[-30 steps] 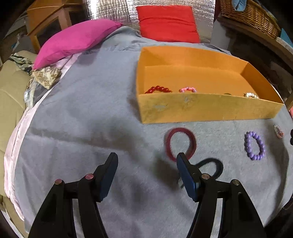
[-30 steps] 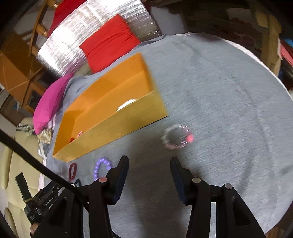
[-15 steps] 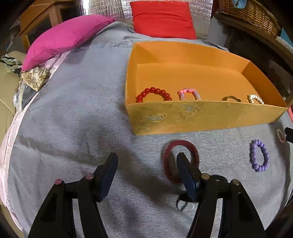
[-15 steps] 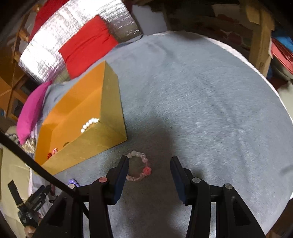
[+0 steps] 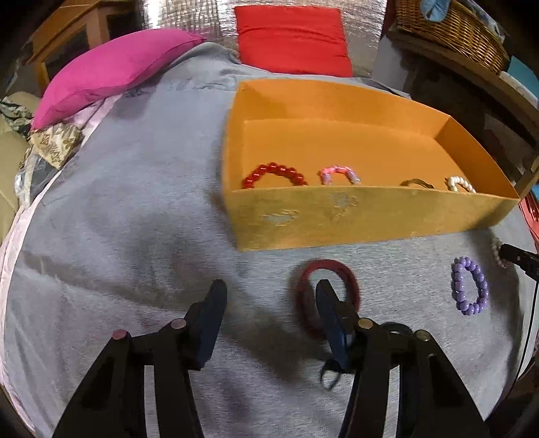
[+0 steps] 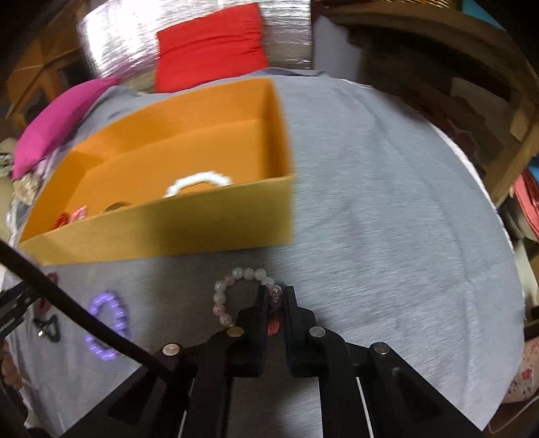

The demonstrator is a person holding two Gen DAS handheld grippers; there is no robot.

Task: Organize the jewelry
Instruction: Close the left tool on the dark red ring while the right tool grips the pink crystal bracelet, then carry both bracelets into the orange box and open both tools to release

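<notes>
On the grey cloth point(image 5: 134, 219) stands an orange box point(image 5: 370, 215) holding a red bead bracelet point(image 5: 274, 171), a pink one point(image 5: 338, 173), a metal ring point(image 5: 416, 183) and white beads point(image 5: 460, 183). My left gripper point(image 5: 271, 293) hovers low in front of the box with its jaws closing. Its right finger lies over a dark red hair band point(image 5: 305, 303), whose left side sits between the pads without being pressed. A black hair tie point(image 5: 397, 328) is half hidden behind that finger. My right gripper point(image 6: 275, 291) is shut on a pale bead bracelet point(image 6: 219, 296). A purple bead bracelet point(image 6: 107, 326) lies to its left.
A pink cushion point(image 5: 111, 70) and a red cushion point(image 5: 289, 37) lie behind the box. A wicker basket point(image 5: 451, 30) stands on a shelf at the back right. The round table's edge point(image 6: 498, 209) curves past on the right, with wooden furniture beyond it.
My right gripper has rolled, come down over the pale bracelet and shut on it. My left gripper's jaws have narrowed over the red hair band, and the box looks slightly nearer.
</notes>
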